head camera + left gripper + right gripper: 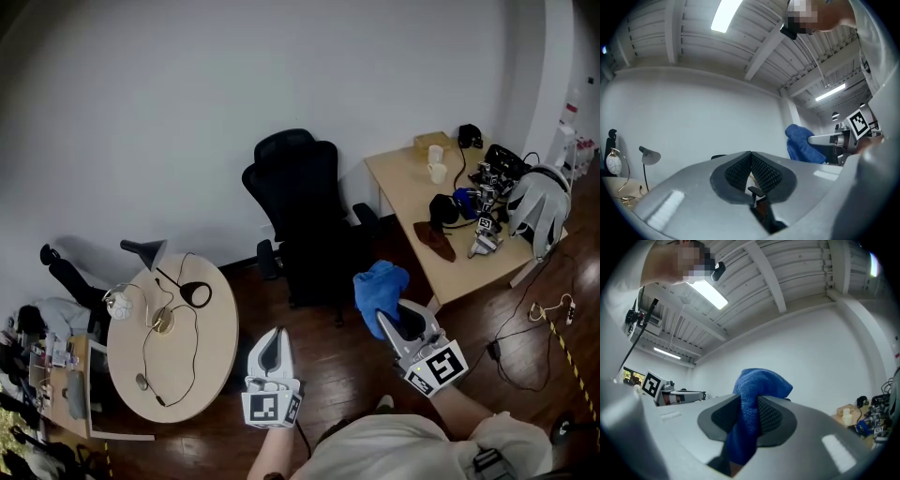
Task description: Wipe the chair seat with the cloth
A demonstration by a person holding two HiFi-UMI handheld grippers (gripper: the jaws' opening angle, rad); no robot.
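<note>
The cloth (380, 284), a single blue one, is hanging bunched from the right claw (388, 322), which is clenching on it. In the right gripper view the fabric is filling the gap between the two pads and spilling over the top. It is being held in the air, just beside the chair (298, 202) on its right, and is not touching the chair seat (317, 255).

By my reading, the step in hand is the approach: the cloth is gripped, and no wiping is showing yet. The next move is calling for the right claw to swing left and down, so that the loose bulk of the cloth is pressing flat on the seat before any stroke is made. The armrests and the backrest are standing close around the seat, so the path is wanting some care.

The left claw (273, 337) is hovering lower and to the left, over the wooden floor. Its jaws are closed on each other with nothing between them.

Counting outward: one cloth, one black chair at the centre, two claws. Two worktops are flanking the chair, a round one (216, 333) at the left and a rectangular one (405, 192) at the right. Two pale mugs (437, 163) are standing on the rectangular one among cables and gear too cluttered to count.
</note>
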